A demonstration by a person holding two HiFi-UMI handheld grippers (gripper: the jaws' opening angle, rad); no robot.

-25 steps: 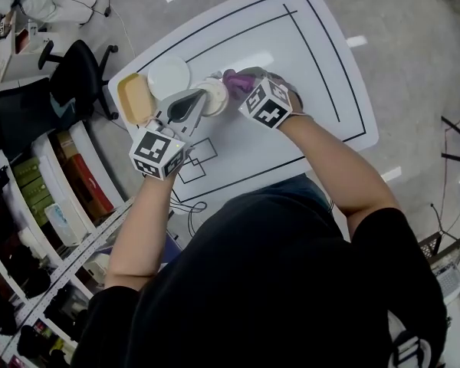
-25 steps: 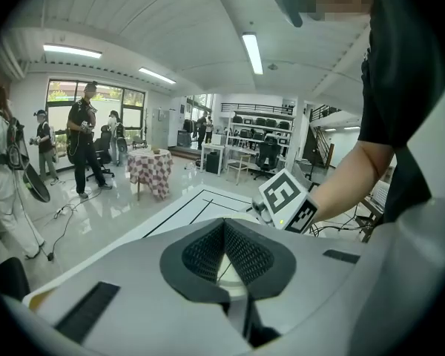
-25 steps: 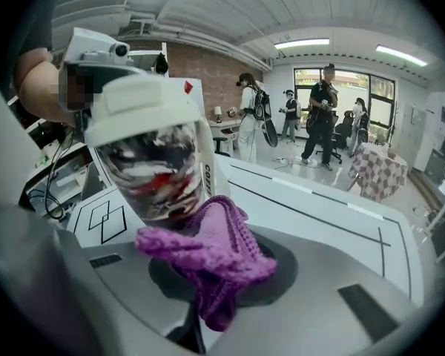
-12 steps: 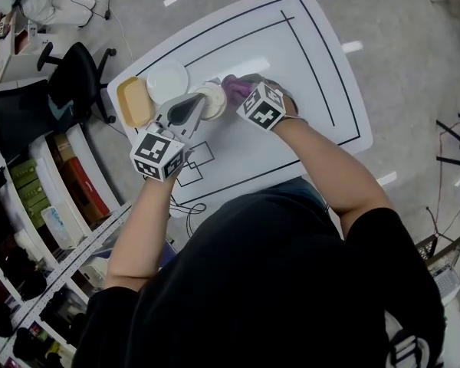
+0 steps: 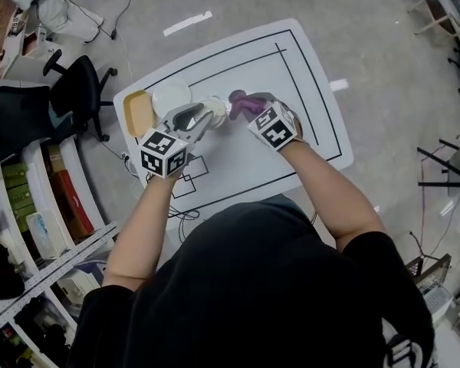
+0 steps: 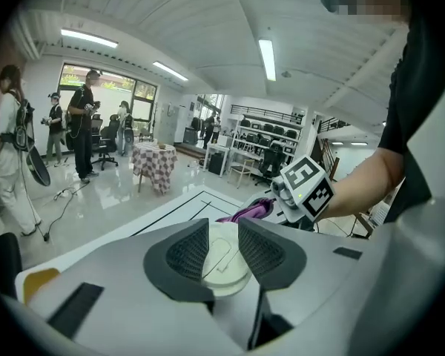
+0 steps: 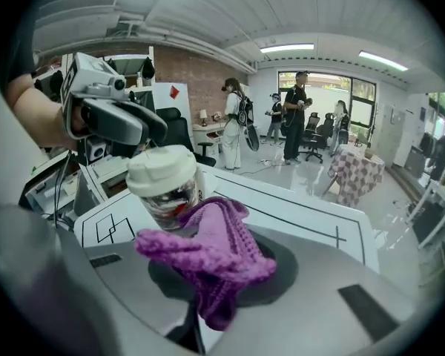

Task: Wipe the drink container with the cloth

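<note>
Only the right gripper view shows the drink container's (image 7: pixel 167 188) clear body beneath its cream lid (image 6: pixel 224 262), at the white table's (image 5: pixel 291 75) left. The right gripper (image 7: pixel 215 277) clamps a purple knitted cloth (image 7: pixel 200 239) against it. The left gripper's (image 6: pixel 222 222) jaws have just been opening and stand narrowly apart, with the lid between them.

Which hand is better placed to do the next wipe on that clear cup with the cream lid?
Right. The right tool is shut on the purple knitted cloth, right beside the clear cup. The left tool carries no cloth; its jaws have just been opening over the cream lid, gripping nothing.

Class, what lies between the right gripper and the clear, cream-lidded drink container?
A purple knitted cloth, clamped in the right gripper: see the right gripper view.
</note>
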